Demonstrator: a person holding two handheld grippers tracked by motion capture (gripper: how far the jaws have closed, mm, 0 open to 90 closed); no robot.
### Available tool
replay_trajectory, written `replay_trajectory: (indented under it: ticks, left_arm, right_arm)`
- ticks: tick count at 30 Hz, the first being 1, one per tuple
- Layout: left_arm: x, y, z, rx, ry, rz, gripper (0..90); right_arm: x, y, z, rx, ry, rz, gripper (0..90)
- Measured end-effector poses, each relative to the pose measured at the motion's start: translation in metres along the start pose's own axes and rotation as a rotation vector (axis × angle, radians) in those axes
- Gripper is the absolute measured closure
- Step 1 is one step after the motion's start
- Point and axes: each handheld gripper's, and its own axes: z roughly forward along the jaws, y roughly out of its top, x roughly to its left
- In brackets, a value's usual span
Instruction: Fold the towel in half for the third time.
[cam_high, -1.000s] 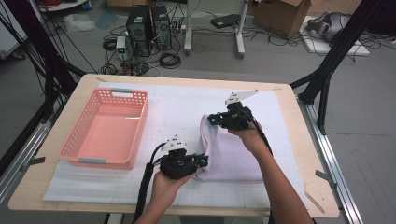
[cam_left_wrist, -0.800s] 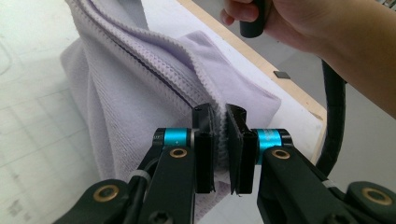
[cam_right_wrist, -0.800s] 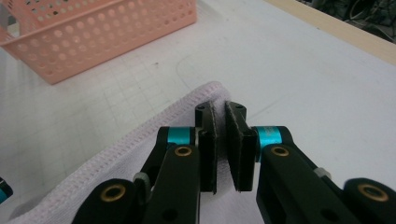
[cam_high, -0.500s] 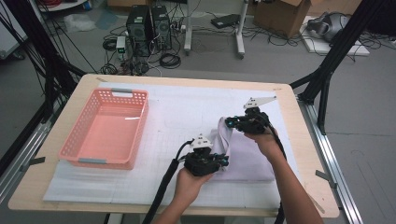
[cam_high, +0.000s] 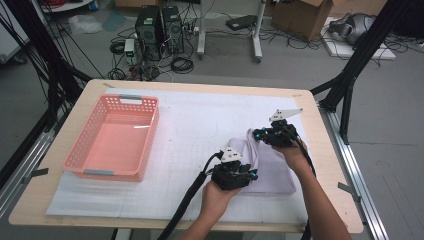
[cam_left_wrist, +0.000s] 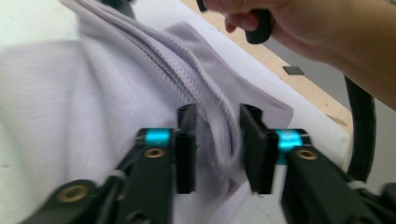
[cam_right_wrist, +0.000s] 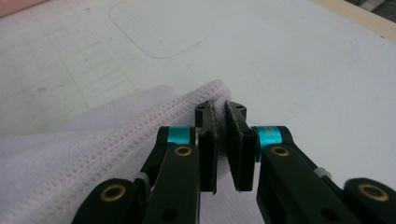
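Since the earlier frames both hands have carried the pale lilac cloth rightward across the desk; the left gripper has just been opening its jaws, which now stand part open with a hemmed fold between them, pads off it. The right gripper has its jaws pinched nearly closed on the cloth's stitched corner. Pink basket, well left of both grippers, holds nothing; the cloth's fold runs lengthwise from left jaws to right.

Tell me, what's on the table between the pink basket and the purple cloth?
Nothing stands there. In the high view, only bare white mat separates the pink basket from the pale purple cloth.
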Motion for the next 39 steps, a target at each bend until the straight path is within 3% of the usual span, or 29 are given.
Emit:
replay_trajectory:
  ticks: [7, 16, 20, 22, 24, 26, 32, 35, 39]
  left_arm:
    - [0.0, 0.0, -0.028, -0.034, 0.055, 0.075, 49.7]
    - [0.026, -0.014, -0.052, -0.057, 0.09, 0.06, 46.8]
    - [0.041, -0.026, -0.059, -0.063, 0.108, 0.063, 44.9]
    - [0.05, -0.032, -0.063, -0.068, 0.117, 0.049, 44.4]
    - [0.058, -0.039, -0.068, -0.069, 0.12, 0.047, 44.1]
    - [0.064, -0.044, -0.071, -0.065, 0.125, 0.043, 43.9]
    - [0.073, -0.055, -0.081, -0.059, 0.124, 0.054, 42.9]
    - [0.076, -0.06, -0.087, -0.055, 0.126, 0.062, 42.7]
    - [0.081, -0.062, -0.093, -0.065, 0.111, 0.05, 42.7]
  right_arm:
    - [-0.012, -0.015, -0.008, -0.015, -0.038, 0.044, 83.6]
    - [-0.017, -0.026, -0.011, 0.008, -0.065, 0.08, 82.2]
    - [-0.016, -0.026, -0.018, -0.003, -0.093, 0.109, 72.7]
    - [-0.016, -0.027, -0.025, -0.015, -0.126, 0.15, 60.9]
    - [-0.016, -0.029, -0.034, -0.04, -0.146, 0.191, 58.6]
    - [-0.012, -0.033, -0.047, -0.07, -0.162, 0.206, 58.3]
    - [0.012, -0.055, -0.073, -0.064, -0.196, 0.195, 54.0]
    - [0.031, -0.069, -0.077, -0.049, -0.182, 0.176, 45.9]
    - [0.049, -0.086, -0.079, -0.048, -0.163, 0.182, 43.1]
